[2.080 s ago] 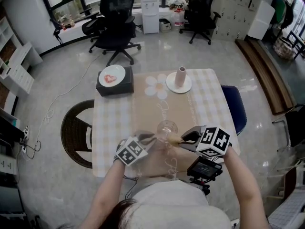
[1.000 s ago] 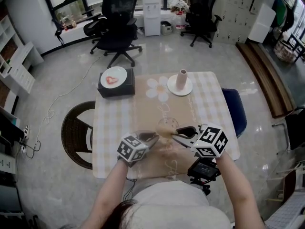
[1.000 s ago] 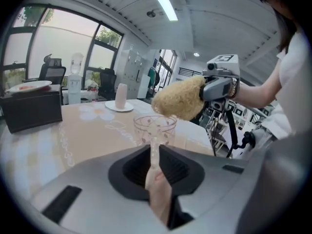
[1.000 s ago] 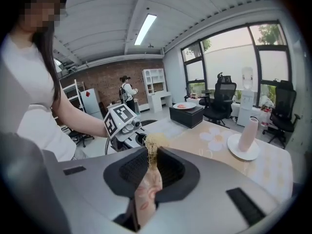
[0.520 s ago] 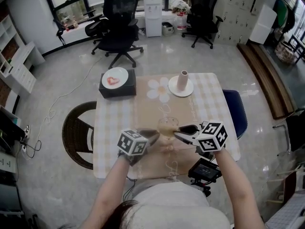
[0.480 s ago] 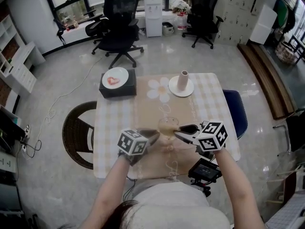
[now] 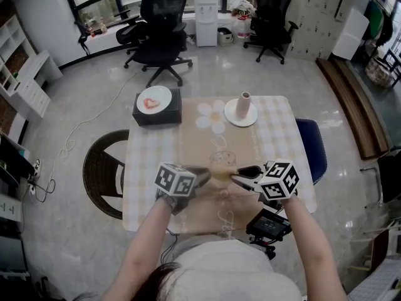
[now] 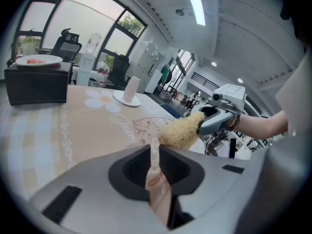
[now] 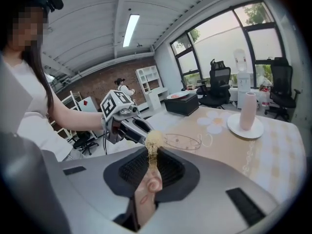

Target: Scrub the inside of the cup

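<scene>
A clear glass cup (image 7: 222, 160) with small printed marks stands low over the beige runner of the table (image 7: 147, 168), near its front edge. My left gripper (image 7: 203, 175) is shut on the cup's near wall; in the left gripper view the thin glass edge runs up between the pads (image 8: 154, 147) and the rim (image 8: 151, 122) shows beyond. My right gripper (image 7: 239, 175) is shut on a yellow fibrous scrubber (image 9: 154, 140), which sits at the cup's rim (image 9: 183, 141). In the left gripper view the scrubber (image 8: 181, 131) lies against the rim's right side.
A black box (image 7: 156, 113) bearing a white plate with something red stands at the back left. A beige vase (image 7: 244, 104) on a white plate stands at the back right. A wicker chair (image 7: 103, 171) is left of the table, a blue seat (image 7: 312, 148) right.
Both grippers have rolled a little about their own lines. The right one has sunk slightly with the scrubber beside the cup's rim. Both grips are unchanged.
</scene>
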### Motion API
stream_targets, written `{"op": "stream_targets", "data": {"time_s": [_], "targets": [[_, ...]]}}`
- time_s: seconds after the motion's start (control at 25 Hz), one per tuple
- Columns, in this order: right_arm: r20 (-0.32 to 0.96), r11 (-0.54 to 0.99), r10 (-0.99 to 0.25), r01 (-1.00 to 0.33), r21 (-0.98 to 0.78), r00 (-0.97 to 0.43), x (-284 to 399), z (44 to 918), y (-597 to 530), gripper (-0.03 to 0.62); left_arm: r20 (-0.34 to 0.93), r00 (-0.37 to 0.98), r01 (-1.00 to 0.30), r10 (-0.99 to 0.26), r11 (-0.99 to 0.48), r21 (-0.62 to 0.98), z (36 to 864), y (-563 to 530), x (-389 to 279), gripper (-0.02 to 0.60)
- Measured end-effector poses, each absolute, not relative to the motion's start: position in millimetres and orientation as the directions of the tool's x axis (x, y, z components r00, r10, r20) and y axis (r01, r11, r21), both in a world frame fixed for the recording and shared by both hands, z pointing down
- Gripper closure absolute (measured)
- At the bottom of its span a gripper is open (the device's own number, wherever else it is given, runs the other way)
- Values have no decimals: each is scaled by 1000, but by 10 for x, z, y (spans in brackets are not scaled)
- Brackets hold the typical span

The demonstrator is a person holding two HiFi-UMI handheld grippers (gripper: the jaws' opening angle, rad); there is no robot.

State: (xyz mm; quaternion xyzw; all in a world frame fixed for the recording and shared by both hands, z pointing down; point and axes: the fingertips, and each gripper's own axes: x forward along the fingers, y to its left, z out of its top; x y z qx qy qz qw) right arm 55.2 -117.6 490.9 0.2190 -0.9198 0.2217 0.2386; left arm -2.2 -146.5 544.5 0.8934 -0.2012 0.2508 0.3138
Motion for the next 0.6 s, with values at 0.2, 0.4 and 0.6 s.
{"op": "stream_targets", "data": {"time_s": [0.2, 0.4, 0.6], "targets": [[585, 785, -272, -528, -324, -764, 608, 5039, -1136, 539, 580, 789, -531, -201, -699, 479, 5436, -1484, -52, 531], [648, 805, -238, -521, -285, -723, 661, 5230, -1041, 539, 576, 792, -537, -204, -681, 498, 5407, -1514, -44, 531], [678, 818, -214, -509, -269, -703, 645, 5329, -998, 539, 590, 781, -548, -204, -677, 491, 5401, -1537, -39, 531]]}}
